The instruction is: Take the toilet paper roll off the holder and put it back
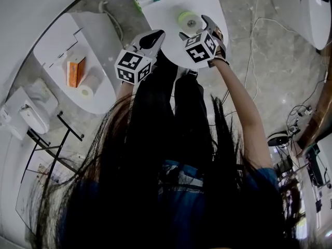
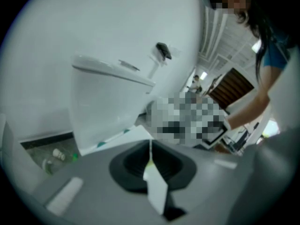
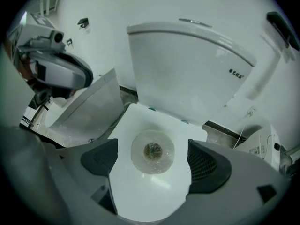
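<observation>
Nearest to us, the left hand-held gripper [image 2: 151, 164] has its dark pads closed together. A pale sliver shows at the seam, and we cannot tell what it is. This gripper points off to one side and plays no part here. The right hand-held gripper [image 1: 195, 28] is spread wide with nothing in it, its pads standing either side of the roll [image 3: 153, 151] but short of it and not touching. The roll stands on end on the closed lid [image 3: 140, 198] of a toilet, core facing up, near the back where the tank [image 3: 187, 64] rises. It is off the holder, and we see no holder that we can name for sure. We judge the roll to be light and soft. The outer wraps will give under pressure while the card core holds the shape, so a modest squeeze should do and a hard one would dent it. Its face looks faintly glossy, perhaps a film wrap, which would make it slicker than bare paper. We would take it across the round wall at mid-height, with both pads meeting it together, since one pad arriving first could push it sliding over the smooth lid. Farther off, a second roll [image 1: 85, 91] and an orange box [image 1: 75, 71] rest on a neighbouring white fixture [image 1: 57, 40].
</observation>
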`<state>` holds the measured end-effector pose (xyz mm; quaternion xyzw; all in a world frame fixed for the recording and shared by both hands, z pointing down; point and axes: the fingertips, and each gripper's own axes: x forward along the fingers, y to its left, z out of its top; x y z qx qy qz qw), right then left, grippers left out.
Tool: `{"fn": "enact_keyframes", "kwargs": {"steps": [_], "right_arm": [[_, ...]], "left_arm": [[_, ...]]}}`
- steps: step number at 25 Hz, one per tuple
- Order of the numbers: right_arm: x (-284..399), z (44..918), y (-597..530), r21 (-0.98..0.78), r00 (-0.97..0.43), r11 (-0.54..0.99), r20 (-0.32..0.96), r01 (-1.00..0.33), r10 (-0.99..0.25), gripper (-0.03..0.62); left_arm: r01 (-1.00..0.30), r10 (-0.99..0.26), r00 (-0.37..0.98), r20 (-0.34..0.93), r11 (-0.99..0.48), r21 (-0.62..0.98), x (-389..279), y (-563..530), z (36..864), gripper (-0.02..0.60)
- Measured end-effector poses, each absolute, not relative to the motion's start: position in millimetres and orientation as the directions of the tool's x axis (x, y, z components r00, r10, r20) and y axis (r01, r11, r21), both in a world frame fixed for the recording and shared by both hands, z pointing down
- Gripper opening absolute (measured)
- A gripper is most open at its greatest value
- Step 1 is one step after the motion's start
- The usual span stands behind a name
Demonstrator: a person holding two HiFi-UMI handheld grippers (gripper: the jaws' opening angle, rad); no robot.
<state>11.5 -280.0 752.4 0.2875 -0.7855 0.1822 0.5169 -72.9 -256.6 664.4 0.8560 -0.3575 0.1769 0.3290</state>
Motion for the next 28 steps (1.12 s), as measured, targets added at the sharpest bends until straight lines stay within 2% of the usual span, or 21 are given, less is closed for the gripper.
{"fn": "enact_keyframes", "kwargs": {"steps": [8, 17, 28], "right_arm": [[65.9, 659.6, -235.7, -0.173, -0.436, 0.568, 0.821, -0.805, -0.368, 0.442], [110.1, 542.5, -168.4, -0.265, -0.552, 0.581, 0.734, -0.769, -0.396, 0.440], [150.3, 452.8, -115.0, -0.285, -0.649, 0.628, 0.590, -0.724, -0.481, 0.439]], "left_arm": [[-0.732, -0.519, 0.680, 0.518, -0.522, 0.437, -37.0, -225.1, 626.7, 0.000], [-0.766, -0.601, 0.641, 0.478, -0.536, 0.355, -3.5, -188.0, 537.4, 0.001], [-0.854, -0.748, 0.519, 0.413, -0.430, 0.294, 25.9, -94.3, 447.1, 0.001]]}}
